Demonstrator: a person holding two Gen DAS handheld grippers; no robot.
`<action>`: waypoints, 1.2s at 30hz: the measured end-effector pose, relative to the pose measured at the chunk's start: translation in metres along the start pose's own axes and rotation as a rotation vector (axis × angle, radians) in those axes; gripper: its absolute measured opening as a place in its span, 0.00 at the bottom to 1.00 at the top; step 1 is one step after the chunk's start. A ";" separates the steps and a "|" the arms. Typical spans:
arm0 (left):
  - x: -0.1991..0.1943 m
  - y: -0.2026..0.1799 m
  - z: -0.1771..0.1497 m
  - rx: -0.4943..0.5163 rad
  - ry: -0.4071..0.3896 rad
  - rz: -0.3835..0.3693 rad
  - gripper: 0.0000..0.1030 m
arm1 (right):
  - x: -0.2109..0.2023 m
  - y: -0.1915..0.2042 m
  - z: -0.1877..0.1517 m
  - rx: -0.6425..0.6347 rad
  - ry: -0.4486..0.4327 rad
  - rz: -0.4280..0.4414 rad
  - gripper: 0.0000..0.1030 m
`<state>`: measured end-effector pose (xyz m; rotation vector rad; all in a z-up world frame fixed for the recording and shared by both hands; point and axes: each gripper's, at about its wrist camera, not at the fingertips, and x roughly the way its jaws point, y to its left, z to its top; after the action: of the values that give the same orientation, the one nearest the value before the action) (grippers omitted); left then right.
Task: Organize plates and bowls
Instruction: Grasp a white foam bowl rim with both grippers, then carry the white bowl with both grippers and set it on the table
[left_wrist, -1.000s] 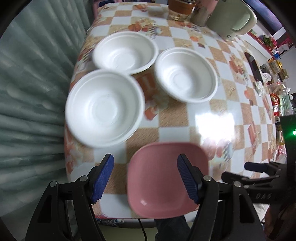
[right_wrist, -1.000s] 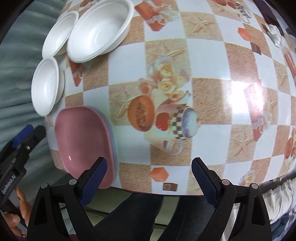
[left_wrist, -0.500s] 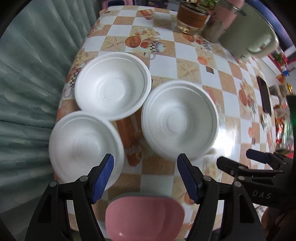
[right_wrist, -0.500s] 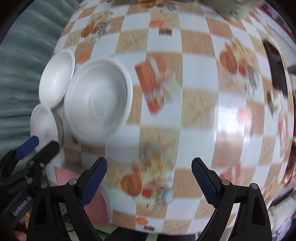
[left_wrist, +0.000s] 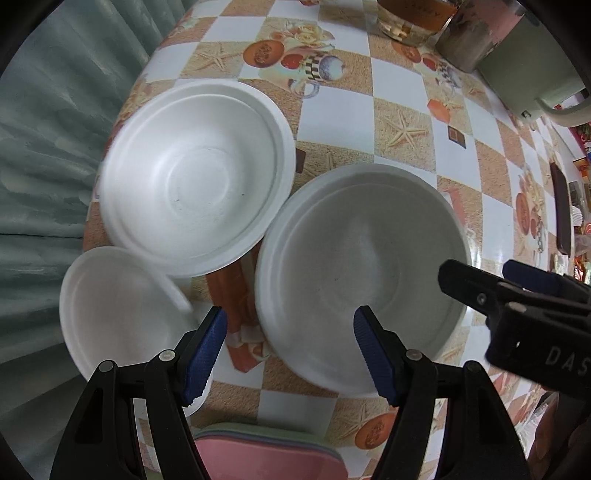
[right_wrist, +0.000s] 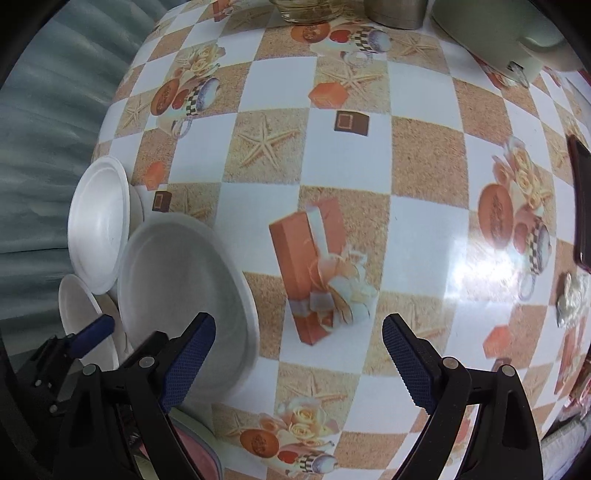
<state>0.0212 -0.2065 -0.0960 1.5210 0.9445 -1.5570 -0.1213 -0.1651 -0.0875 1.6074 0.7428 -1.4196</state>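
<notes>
- Now your left gripper (left_wrist: 286, 350) is wide open and holds nothing; it hangs low over the near part of the table (left_wrist: 332, 107), with one finger above the small bowl (left_wrist: 122, 310) and the other above the large bowl (left_wrist: 360, 277).
- Your right gripper (right_wrist: 299, 363) is also wide open and empty; its left finger is over the rim of the large bowl (right_wrist: 184, 295), and its right finger is over bare tablecloth.
- Three white bowls stand close together at the left edge of the table: the large one nearest to you, a middle bowl (left_wrist: 197, 177) behind it, and the small one at the corner. The rim of the middle bowl seems to overlap the small one; I cannot tell if they touch.
- A stack of plates (left_wrist: 266, 456), pink on top, lies at the near edge just under your left gripper.
- I judge the white bowls to be foam or thin plastic: very light, a little soft, easy to dent and easy to push away.
- Take such a bowl at the rim, one finger inside and one outside, and close gently.
- The wall is smooth, so a grip too high may slip off.
- Because the bowls are near the edge, a side push could send one to the floor.
</notes>
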 end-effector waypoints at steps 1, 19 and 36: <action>0.003 -0.002 0.002 -0.002 0.008 0.004 0.72 | 0.002 0.001 0.003 -0.011 0.001 0.000 0.91; 0.029 -0.033 0.003 0.046 0.061 -0.008 0.30 | 0.042 -0.004 -0.004 -0.025 0.108 0.097 0.16; 0.034 -0.187 -0.089 0.497 0.103 -0.072 0.31 | 0.020 -0.146 -0.141 0.287 0.110 0.030 0.16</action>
<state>-0.1064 -0.0440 -0.1312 1.9392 0.7022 -1.8747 -0.1761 0.0255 -0.1374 1.9209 0.5933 -1.4768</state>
